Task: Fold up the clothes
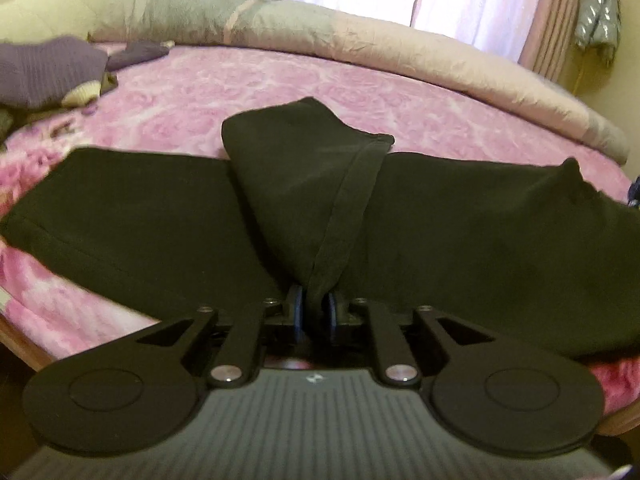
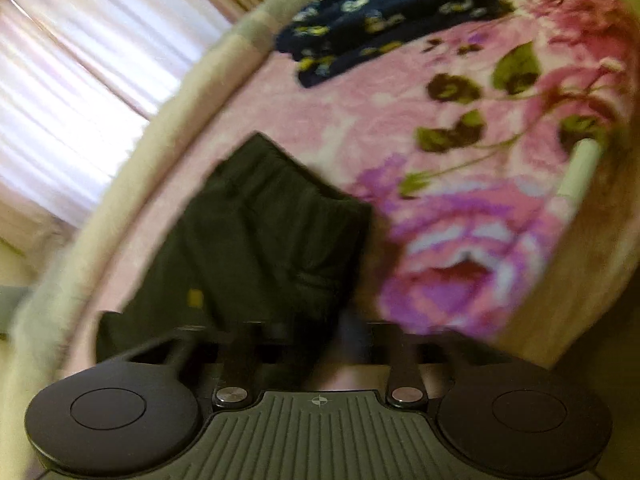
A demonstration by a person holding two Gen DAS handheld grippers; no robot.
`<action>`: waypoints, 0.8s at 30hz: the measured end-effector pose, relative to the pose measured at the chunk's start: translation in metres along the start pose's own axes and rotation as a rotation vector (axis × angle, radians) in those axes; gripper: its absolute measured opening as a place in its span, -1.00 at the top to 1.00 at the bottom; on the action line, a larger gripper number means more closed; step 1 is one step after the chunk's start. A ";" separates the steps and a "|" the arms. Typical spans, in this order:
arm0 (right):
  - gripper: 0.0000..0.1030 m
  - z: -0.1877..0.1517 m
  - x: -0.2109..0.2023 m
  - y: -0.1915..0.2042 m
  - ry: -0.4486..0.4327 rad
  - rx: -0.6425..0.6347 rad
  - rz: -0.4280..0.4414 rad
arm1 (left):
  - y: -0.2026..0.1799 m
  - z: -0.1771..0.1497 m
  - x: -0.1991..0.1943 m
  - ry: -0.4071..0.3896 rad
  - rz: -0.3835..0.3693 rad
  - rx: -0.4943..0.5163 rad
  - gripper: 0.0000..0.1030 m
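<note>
Left gripper (image 1: 314, 310): jaws nearly closed, pinching a hemmed fold of the black garment (image 1: 480, 240), which rises from the pads toward 12 o'clock. The rest of the garment lies flat on the pink floral blanket (image 1: 280, 80), spread from 9 to 3 o'clock, its left hem edge near the bed's wooden rim (image 1: 20, 344). Open blanket beyond at 12; purple knitwear (image 1: 44, 72) at 10, rolled quilt (image 1: 360, 44) along the far edge.

Right gripper (image 2: 320, 344): heavy blur, can't tell the jaw gap or any hold. Black garment (image 2: 260, 240) runs 12 to 9 from it. Folded navy patterned cloth (image 2: 384, 12) at 12–1, well apart. Clear blanket at 1–3.
</note>
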State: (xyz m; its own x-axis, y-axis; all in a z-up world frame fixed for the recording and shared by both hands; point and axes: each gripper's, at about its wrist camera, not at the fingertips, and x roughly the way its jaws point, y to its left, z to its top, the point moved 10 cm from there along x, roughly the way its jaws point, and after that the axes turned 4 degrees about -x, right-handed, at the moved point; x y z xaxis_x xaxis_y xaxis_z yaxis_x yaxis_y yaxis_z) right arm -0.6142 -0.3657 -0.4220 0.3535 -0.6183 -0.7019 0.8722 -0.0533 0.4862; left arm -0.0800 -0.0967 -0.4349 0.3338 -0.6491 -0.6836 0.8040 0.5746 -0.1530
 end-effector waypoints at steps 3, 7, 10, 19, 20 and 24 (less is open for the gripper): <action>-0.38 0.008 -0.015 0.008 -0.063 -0.088 -0.075 | 0.000 0.003 -0.010 0.014 0.010 0.057 0.57; -0.37 0.028 -0.035 0.034 -0.207 -0.209 -0.085 | 0.000 0.018 -0.035 0.013 -0.010 0.116 0.52; -0.14 0.034 -0.032 0.054 -0.248 -0.308 -0.071 | -0.003 0.032 -0.053 -0.023 0.000 0.154 0.55; 0.00 0.012 0.023 0.051 -0.102 -0.367 -0.093 | -0.034 0.081 -0.005 -0.020 -0.033 0.220 0.32; 0.00 0.013 0.022 0.049 -0.099 -0.358 -0.085 | -0.040 0.086 0.007 -0.011 -0.034 0.236 0.29; 0.00 0.018 0.014 0.041 -0.085 -0.274 -0.027 | -0.062 0.095 0.055 0.054 -0.016 0.341 0.20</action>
State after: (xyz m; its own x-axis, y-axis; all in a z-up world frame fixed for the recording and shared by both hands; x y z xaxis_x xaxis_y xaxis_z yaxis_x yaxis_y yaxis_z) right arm -0.5795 -0.3913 -0.4025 0.3097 -0.6840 -0.6605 0.9437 0.1364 0.3013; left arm -0.0650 -0.2154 -0.3952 0.3007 -0.6237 -0.7215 0.9301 0.3592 0.0772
